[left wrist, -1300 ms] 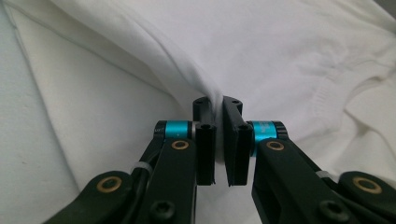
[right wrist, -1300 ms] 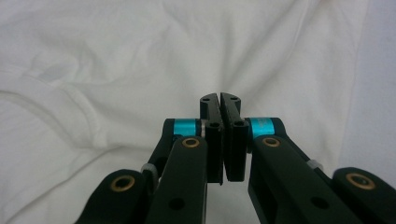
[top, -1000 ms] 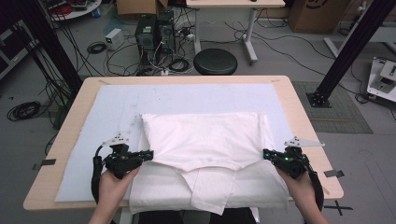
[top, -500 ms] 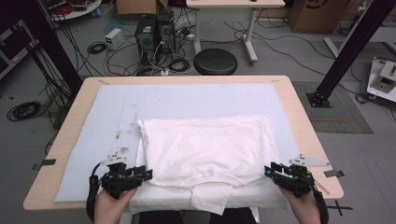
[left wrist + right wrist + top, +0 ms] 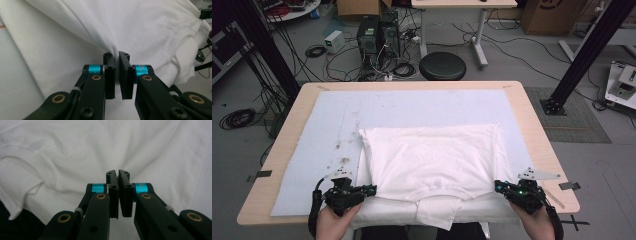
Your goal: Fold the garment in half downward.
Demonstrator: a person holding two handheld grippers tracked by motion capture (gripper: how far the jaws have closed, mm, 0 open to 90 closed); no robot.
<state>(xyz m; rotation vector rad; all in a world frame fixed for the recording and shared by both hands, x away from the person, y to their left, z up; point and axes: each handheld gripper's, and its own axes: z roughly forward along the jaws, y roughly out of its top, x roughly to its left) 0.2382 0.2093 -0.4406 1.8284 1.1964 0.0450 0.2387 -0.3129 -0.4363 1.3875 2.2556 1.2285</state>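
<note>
One person, two hands, two grippers and one white T-shirt [image 5: 432,160] at a wooden table [image 5: 532,120]. At the near left corner of the garment, the left gripper [image 5: 371,189] has just closed its jaws again and pinches a bunched fold of the white cloth, as the left gripper view shows [image 5: 116,56]. The T-shirt lies folded on one pale blue mat [image 5: 412,107] covering the table, its near edge hanging over the table's front. At the near right corner, the right gripper [image 5: 498,186] has likewise just closed, its two jaws pressed together on a gather of the same fabric [image 5: 117,173]. Behind the table, one round black stool [image 5: 442,65] stands on the floor among cables.
</note>
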